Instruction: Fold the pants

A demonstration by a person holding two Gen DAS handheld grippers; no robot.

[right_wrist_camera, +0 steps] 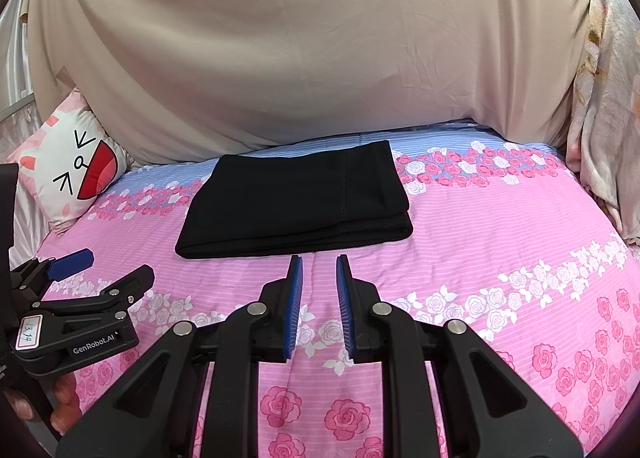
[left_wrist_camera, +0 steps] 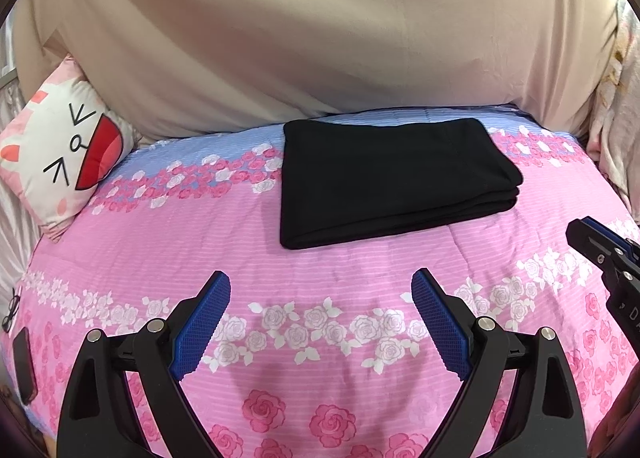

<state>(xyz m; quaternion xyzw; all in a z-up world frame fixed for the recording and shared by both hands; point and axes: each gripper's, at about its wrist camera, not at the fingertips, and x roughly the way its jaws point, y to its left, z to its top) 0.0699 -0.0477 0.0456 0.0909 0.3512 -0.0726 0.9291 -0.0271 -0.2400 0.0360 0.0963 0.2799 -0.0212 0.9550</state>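
Pants (left_wrist_camera: 384, 177), black, of soft fabric: lay folded into a flat rectangle of several layers on a pink bedspread (left_wrist_camera: 160, 238) printed with pink and white roses and a blue band at the far side. Rested in the far middle of the bed, just before a large beige sheet (left_wrist_camera: 300, 37) hung behind it. Showed one stitched seam across the top layer in the right wrist view. Touched by no tool.

Left gripper (left_wrist_camera: 322, 278), black with blue ribbed pads: stood wide apart, with nothing between the pads, only the bedspread below. Hung near the front of the bed, well short of the pants. Carried white print "GenRobot.AI" (right_wrist_camera: 94, 340) on the side and a small white sticker (right_wrist_camera: 30, 332) with handwritten "13 14". Held by a hand, with fingers (right_wrist_camera: 60, 394) seen under the body.

Right gripper (right_wrist_camera: 319, 260), same black and blue make: kept only a narrow gap between the pads, not closed, with nothing caught in it. Pointed at the near edge of the pants, close but apart. Bore white letters in the left wrist view, only a "D" readable.

At the left of the bed: leaned a white and pink pillow (left_wrist_camera: 60, 161) with a cartoon cat face and a red open mouth. Near the left front edge: lay black glasses (left_wrist_camera: 10, 312).
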